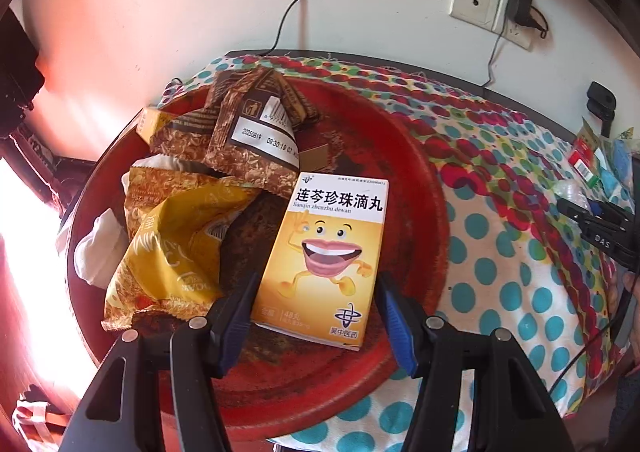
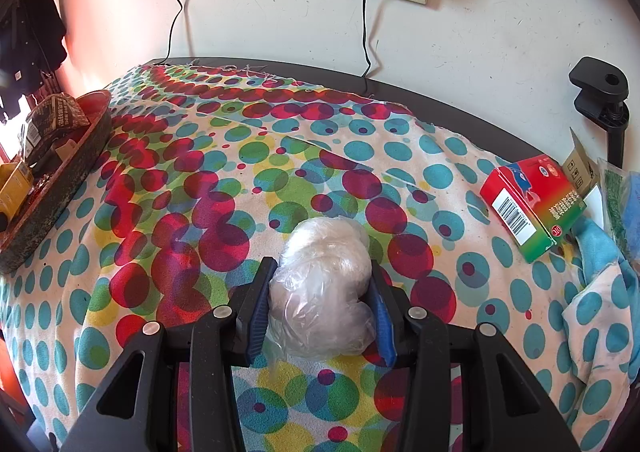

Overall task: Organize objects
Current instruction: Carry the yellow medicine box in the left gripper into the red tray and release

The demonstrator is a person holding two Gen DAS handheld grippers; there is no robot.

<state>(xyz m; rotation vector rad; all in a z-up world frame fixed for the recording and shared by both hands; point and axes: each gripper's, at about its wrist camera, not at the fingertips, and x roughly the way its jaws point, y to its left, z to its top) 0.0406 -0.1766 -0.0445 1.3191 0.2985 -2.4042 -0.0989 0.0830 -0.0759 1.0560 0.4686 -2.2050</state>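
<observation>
Crumpled clear plastic bundle is sitting pinched in the right gripper above the dotted cloth, apparently bound for the red tray, where the left gripper is hanging wide open, empty, straddling the yellow medicine box.

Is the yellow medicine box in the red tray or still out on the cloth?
In. The yellow medicine box lies flat, face up, inside the red tray beside snack wrappers; the left hand-held gripper straddles its near end, open.
</observation>
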